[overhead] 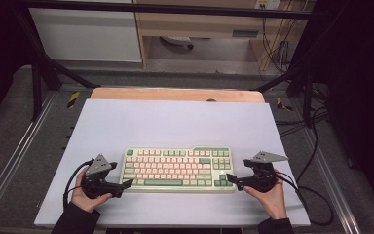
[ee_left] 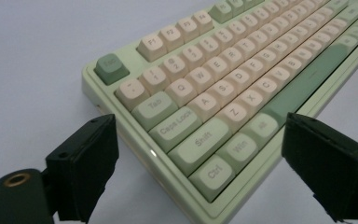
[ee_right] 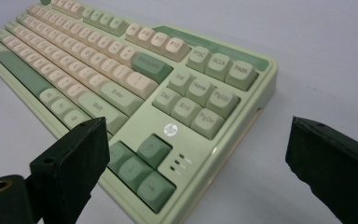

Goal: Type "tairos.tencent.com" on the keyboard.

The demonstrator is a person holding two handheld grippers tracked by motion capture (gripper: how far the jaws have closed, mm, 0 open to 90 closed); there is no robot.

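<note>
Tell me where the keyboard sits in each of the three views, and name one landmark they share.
High view: the keyboard lies at the centre front of the white mat, between the left gripper and the right gripper.
Left gripper view: its Ctrl corner sits between the open jaws.
Right gripper view: its arrow-key corner sits between the open jaws.
Shared landmark: the long green space bar.

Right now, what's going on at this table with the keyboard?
A person holds tongs in each hand at either end of a green and cream keyboard lying flat on the white table. The left tongs stand open around its front left corner, the right tongs open around its front right corner. Neither is gripping it.
</note>
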